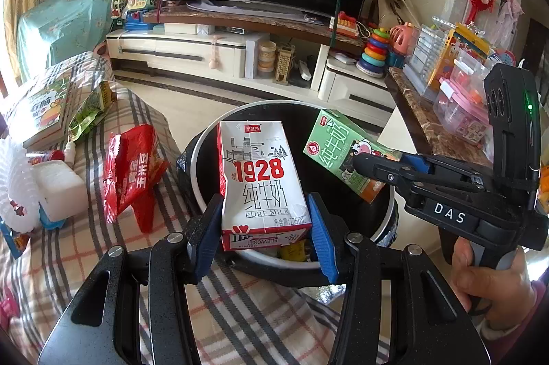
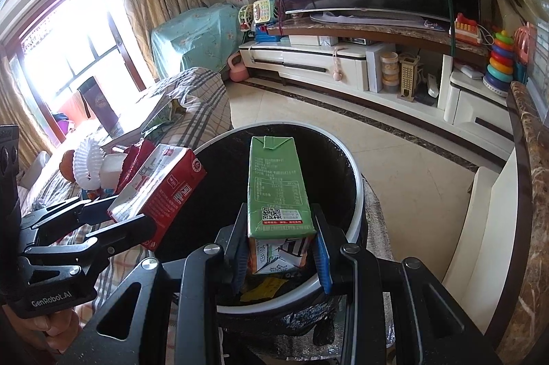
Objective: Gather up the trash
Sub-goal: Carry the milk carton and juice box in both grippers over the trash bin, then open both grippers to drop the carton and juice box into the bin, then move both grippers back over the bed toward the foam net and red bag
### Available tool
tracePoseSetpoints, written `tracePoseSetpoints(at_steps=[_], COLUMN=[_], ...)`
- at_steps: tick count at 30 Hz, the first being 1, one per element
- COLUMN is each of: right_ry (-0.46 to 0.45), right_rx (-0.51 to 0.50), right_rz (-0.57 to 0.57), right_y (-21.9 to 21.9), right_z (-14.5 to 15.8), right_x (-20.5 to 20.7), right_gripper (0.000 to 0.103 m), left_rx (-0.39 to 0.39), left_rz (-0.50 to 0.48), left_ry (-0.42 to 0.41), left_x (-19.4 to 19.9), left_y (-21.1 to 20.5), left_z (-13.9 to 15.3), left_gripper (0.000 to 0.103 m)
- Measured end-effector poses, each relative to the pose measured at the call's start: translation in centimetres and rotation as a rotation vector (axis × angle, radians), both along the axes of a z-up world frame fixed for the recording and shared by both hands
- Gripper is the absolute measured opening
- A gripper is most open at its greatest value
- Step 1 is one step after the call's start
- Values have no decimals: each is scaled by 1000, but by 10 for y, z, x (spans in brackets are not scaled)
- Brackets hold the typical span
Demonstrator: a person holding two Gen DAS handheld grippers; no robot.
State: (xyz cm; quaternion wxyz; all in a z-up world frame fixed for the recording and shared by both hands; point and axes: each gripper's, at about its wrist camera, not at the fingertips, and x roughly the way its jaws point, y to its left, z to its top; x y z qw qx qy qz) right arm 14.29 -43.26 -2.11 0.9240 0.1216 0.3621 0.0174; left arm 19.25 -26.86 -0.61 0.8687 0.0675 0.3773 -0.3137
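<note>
My left gripper (image 1: 266,227) is shut on a white and red 1928 milk carton (image 1: 262,183), held above the round bin (image 1: 199,145) lined with a black bag. In the right wrist view that carton (image 2: 161,190) hangs over the bin's left rim (image 2: 357,193). My right gripper (image 2: 279,248) is shut on a green milk carton (image 2: 278,190) over the bin's opening; the same green carton (image 1: 339,148) shows in the left wrist view, to the right of the white one. Yellow paper (image 2: 264,289) lies at the bin's bottom.
A red snack bag (image 1: 133,172), a green wrapper (image 1: 91,111), a white foam net (image 1: 17,179) and a book (image 1: 44,111) lie on the plaid-covered surface left of the bin. A marble-topped counter (image 2: 528,193) stands to the right. A TV stand (image 1: 212,52) is behind.
</note>
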Motion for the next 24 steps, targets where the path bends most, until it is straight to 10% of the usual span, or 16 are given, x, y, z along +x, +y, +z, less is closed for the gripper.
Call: tracePoseSetpoints(at_steps=[6, 10, 24], right_ry=[4, -9, -42], right_rx=[12, 43, 78], right_rz=[-16, -30, 13], right_y=[-4, -9, 21], right_z=[0, 0, 6], right_x=[4, 1, -17], right_gripper=[36, 60, 95], left_rx=[-2, -23, -45], left_rz=[14, 39, 150], left_ry=[22, 25, 59], left_x=[5, 3, -23], left_y=[-2, 5, 67], left_z=[0, -2, -14], left_gripper=[51, 70, 75])
